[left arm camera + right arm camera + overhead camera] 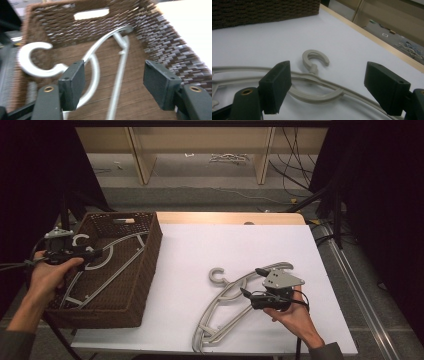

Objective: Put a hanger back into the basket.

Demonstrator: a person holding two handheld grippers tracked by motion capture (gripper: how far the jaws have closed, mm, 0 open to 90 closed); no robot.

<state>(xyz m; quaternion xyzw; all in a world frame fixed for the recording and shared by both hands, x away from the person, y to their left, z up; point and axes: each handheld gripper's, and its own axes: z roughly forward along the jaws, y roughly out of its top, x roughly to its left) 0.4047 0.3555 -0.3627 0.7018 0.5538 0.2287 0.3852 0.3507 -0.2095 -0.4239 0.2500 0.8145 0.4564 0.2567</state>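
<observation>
Two grey hangers are present, one inside a basket and one on the bench. The bench (240,240) carries a white sheet with bare surface beyond and to the left of the right hand-held gripper (250,282); a wooden strip shows along the far edge. The brown woven basket (150,245) stands at the left end of the bench, directly under and ahead of the left hand-held gripper (102,252), its near corner overhanging the front edge. Its tall walls close in on all sides of that gripper, with a handle slot in the far wall. The first hanger (120,265) lies slanted on the basket floor, its hook (32,60) just left of the left jaw in the left gripper view. The left hand-held gripper stands wide, jaws clear of the hanger and holding nothing. The second hanger (225,307) lies flat on the white sheet, its lower end near the front edge of the bench. The right hand-held gripper is also wide, its jaws either side of the hanger's arm, not pressing it; the hook (315,58) lies just beyond them.
</observation>
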